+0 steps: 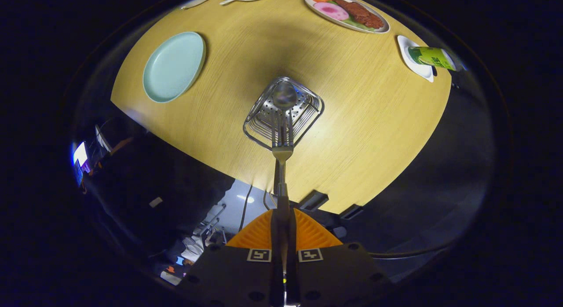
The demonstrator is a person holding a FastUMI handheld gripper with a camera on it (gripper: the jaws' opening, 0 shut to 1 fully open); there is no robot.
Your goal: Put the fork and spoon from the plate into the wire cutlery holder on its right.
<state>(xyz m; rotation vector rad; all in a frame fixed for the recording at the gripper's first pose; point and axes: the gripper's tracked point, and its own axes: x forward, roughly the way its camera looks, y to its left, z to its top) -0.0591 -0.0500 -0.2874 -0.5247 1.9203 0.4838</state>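
Note:
I look straight down on a wooden table (374, 122). My gripper (281, 221) is shut on the handle of a metal fork (281, 155), which hangs tines-down just beyond the fingers. The tines reach over the near rim of the wire cutlery holder (310, 111), a square metal basket with a perforated floor. Inside the holder stands a spoon (284, 95), its bowl facing up at me. To the holder's left lies a pale blue plate (173, 66) with nothing on it.
At the table's far side sits an oval plate of food (347, 11). A green can (433, 57) lies on a small white saucer (413, 63) to the right. The table's near edge runs just below the holder, with dark floor and cables beyond.

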